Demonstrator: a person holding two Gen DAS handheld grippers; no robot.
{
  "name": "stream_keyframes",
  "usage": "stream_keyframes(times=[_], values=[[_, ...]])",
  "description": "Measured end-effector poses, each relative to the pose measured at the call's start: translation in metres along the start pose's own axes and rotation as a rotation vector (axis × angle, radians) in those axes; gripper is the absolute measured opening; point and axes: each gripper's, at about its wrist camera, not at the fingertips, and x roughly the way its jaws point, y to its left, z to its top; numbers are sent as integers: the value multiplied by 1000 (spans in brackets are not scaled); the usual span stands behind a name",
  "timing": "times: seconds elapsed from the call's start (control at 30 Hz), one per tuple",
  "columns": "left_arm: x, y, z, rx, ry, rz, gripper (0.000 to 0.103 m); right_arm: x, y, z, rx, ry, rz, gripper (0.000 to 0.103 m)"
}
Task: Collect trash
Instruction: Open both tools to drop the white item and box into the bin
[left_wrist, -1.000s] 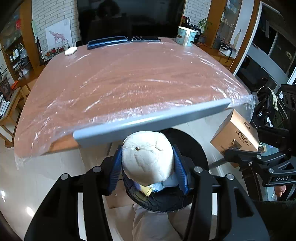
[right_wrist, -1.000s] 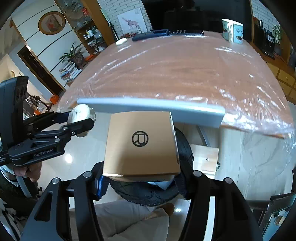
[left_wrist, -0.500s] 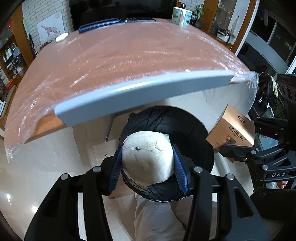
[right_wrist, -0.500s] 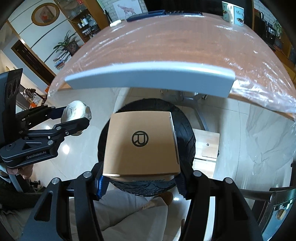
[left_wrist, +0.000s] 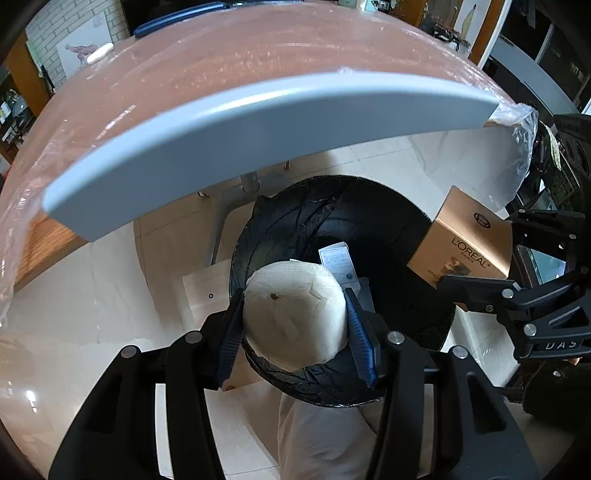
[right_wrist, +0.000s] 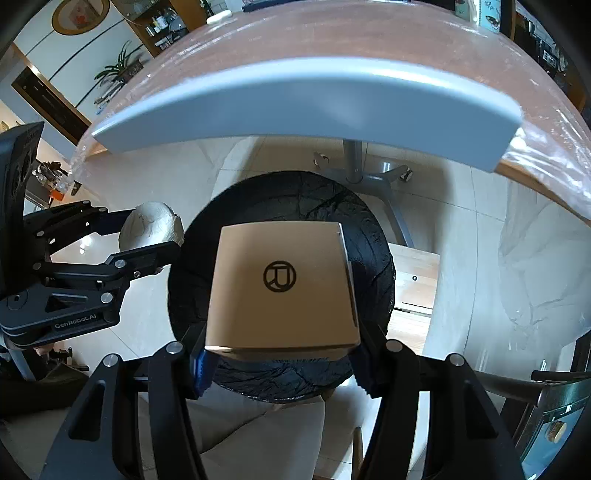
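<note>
My left gripper (left_wrist: 293, 325) is shut on a white crumpled paper wad (left_wrist: 295, 314), held over the near left rim of a black-lined trash bin (left_wrist: 295, 229) on the floor. Some paper trash (left_wrist: 338, 264) lies inside the bin. My right gripper (right_wrist: 280, 343) is shut on a tan cardboard box (right_wrist: 280, 288) with a round logo, hanging right above the bin (right_wrist: 295, 195). The left wrist view shows the same box (left_wrist: 465, 243) at the bin's right rim. From the right wrist camera the wad (right_wrist: 151, 225) shows at the left, beside the bin's rim.
A wooden table wrapped in clear plastic (left_wrist: 221, 66) with a grey edge strip (left_wrist: 240, 129) stands just beyond the bin. Its metal leg and foot (right_wrist: 369, 173) rest behind the bin. A pale wooden board (right_wrist: 413, 280) lies on the tiled floor. The person's trouser leg (left_wrist: 325, 435) is below.
Both grippers have sunk toward the bin and tipped further downward with their loads. The bin now shows much more fully beneath the table edge.
</note>
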Motion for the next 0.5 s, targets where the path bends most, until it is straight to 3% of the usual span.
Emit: stream_keyframes(times=[0.37,0.4,0.47,0.5], values=[[18,1,6,26,30,-3,53,17,1,5,0,35,-10,59],[19,1,8,28,27,-4,55,18,1,5,5,37,-8,66],[19,4,9,21,24,-4,75,14,-1,4,20,30,-10,79],[18,6,9,15,20,-12,75,10,-1,3,27,26,-6,80]])
